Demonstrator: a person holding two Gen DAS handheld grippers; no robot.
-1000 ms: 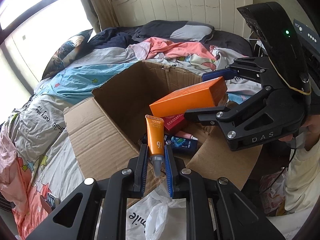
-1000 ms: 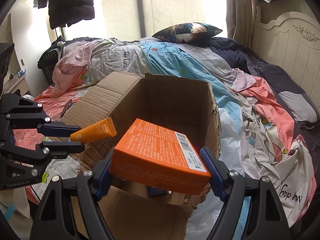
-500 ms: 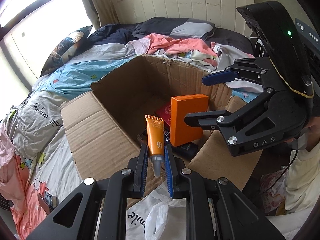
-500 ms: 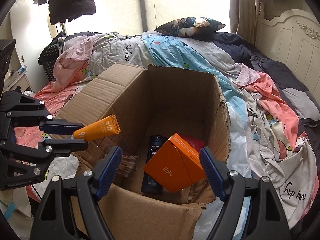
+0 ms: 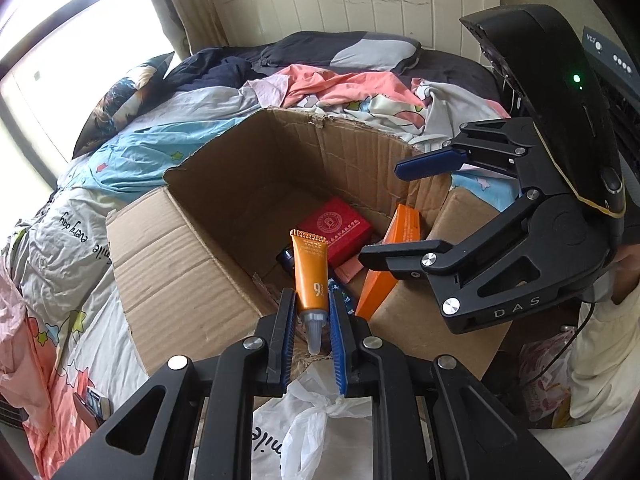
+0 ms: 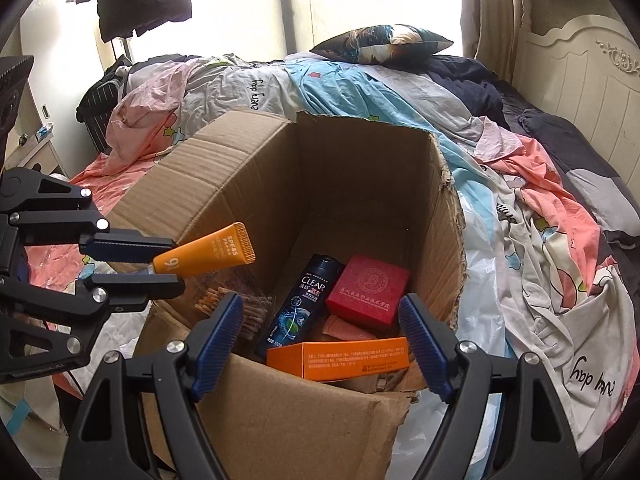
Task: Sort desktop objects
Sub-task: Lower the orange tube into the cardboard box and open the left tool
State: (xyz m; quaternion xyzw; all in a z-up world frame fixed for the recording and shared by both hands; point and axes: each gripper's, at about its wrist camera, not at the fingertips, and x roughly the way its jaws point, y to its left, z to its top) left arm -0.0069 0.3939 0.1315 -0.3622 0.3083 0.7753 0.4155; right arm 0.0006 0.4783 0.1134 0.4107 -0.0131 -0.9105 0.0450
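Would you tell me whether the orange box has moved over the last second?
Yes. The orange box dropped from the right gripper into the cardboard box, landing against its near wall.

Box (image 6: 328, 184) mouth is open from above; its walls stand on all sides, one flap (image 6: 200, 184) folded outward. The floor is largely taken: shampoo bottle (image 6: 300, 304), red case (image 6: 370, 292), orange carton (image 6: 340, 360) against the near wall. Bare floor remains toward the far wall. The right gripper (image 5: 384, 212) hangs over the near rim.
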